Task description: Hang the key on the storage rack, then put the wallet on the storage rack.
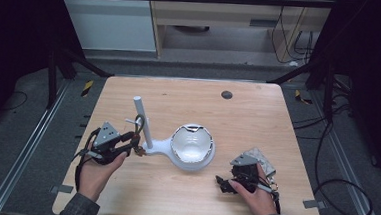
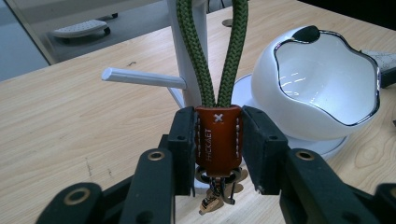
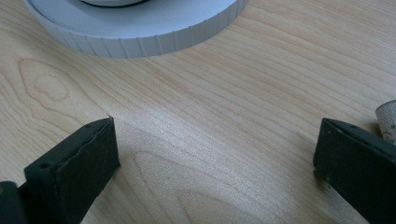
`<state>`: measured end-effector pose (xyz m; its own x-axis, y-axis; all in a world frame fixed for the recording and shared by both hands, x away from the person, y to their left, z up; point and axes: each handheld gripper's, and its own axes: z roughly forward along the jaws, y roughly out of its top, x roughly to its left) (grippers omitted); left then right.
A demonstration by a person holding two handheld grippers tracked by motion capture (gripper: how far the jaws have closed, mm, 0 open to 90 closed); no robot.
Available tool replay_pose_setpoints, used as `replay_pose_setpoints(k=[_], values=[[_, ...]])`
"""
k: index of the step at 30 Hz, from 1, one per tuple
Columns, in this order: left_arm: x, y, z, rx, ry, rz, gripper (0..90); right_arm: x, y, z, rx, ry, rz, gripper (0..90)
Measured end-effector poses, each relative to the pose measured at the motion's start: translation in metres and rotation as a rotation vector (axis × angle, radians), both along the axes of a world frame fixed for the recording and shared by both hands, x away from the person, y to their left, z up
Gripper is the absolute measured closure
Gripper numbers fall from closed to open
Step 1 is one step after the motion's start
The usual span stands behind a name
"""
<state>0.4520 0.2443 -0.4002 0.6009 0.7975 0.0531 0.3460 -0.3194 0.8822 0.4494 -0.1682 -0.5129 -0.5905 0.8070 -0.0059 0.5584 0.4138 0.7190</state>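
I have the left gripper (image 2: pixel 218 140) clamped on the brown leather tab (image 2: pixel 217 140) of a keychain. Its green cord loop (image 2: pixel 215 51) runs up and away from the jaws, long axis near vertical, hard against the white stand post (image 1: pixel 143 120) at the table's left. The side peg (image 2: pixel 142 78) lies just left of the loop. The right gripper (image 3: pixel 215 163) rests well apart at near right, jaws wide, empty.

L gripper (image 1: pixel 135 145): held in L hand (image 1: pixel 97 169), jaws clamped, pointing right. R gripper (image 1: pixel 222 183): held in R hand (image 1: pixel 260 197), jaws wide apart, low over table, pointing left.
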Motion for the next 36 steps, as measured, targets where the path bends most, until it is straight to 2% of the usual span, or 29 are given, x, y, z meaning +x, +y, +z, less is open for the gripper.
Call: replay_pose_setpoints(k=[2,3,5,7,8,9,10,13,16,18,20,21,23,26,30,36], values=[[-0.001,0.000,-0.003,-0.025,-0.010,0.015,55.1,0.000,0.000,0.000,0.000,-0.001,0.000,0.4],[-0.002,0.002,-0.006,-0.047,-0.011,0.017,47.4,0.000,0.000,0.000,-0.002,-0.002,0.001,1.0],[-0.003,0.003,-0.010,-0.053,-0.010,0.018,45.3,0.000,0.000,0.001,-0.004,0.005,0.006,1.8],[-0.005,0.005,-0.018,-0.047,0.003,0.016,36.2,0.000,0.000,0.004,-0.018,0.018,0.011,4.5],[-0.009,0.010,-0.031,-0.032,0.005,0.037,30.8,-0.002,0.000,0.007,-0.044,0.019,0.008,5.7],[-0.009,0.010,-0.031,-0.032,0.005,0.037,25.9,-0.002,0.000,0.007,-0.044,0.019,0.008,5.7],[-0.008,0.012,-0.036,-0.018,0.008,0.045,25.9,-0.003,-0.001,0.012,-0.066,0.017,0.015,5.3],[-0.006,0.018,-0.047,0.009,0.067,0.055,14.7,-0.005,-0.003,0.024,-0.096,0.009,0.027,5.4],[-0.003,0.027,-0.059,0.022,0.116,0.083,10.9,-0.003,-0.005,0.039,-0.120,0.008,0.025,6.1],[0.000,0.033,-0.068,0.015,0.139,0.112,9.4,-0.001,-0.007,0.051,-0.135,0.005,0.024,6.6],[0.003,0.035,-0.077,0.010,0.182,0.131,7.5,0.002,-0.011,0.062,-0.141,0.014,0.015,6.7],[0.004,0.035,-0.080,0.013,0.194,0.131,7.3,0.004,-0.015,0.067,-0.139,0.018,0.009,6.7],[0.006,0.036,-0.083,0.021,0.193,0.146,7.2,0.007,-0.023,0.074,-0.152,0.036,-0.013,7.5],[0.010,0.038,-0.087,0.044,0.208,0.159,5.5,0.013,-0.037,0.078,-0.163,0.074,-0.041,9.0],[0.013,0.041,-0.093,0.052,0.224,0.167,5.5,0.018,-0.053,0.075,-0.171,0.149,-0.070,10.0],[0.015,0.041,-0.099,0.082,0.243,0.167,5.5,0.023,-0.066,0.077,-0.190,0.198,-0.085,10.3]])
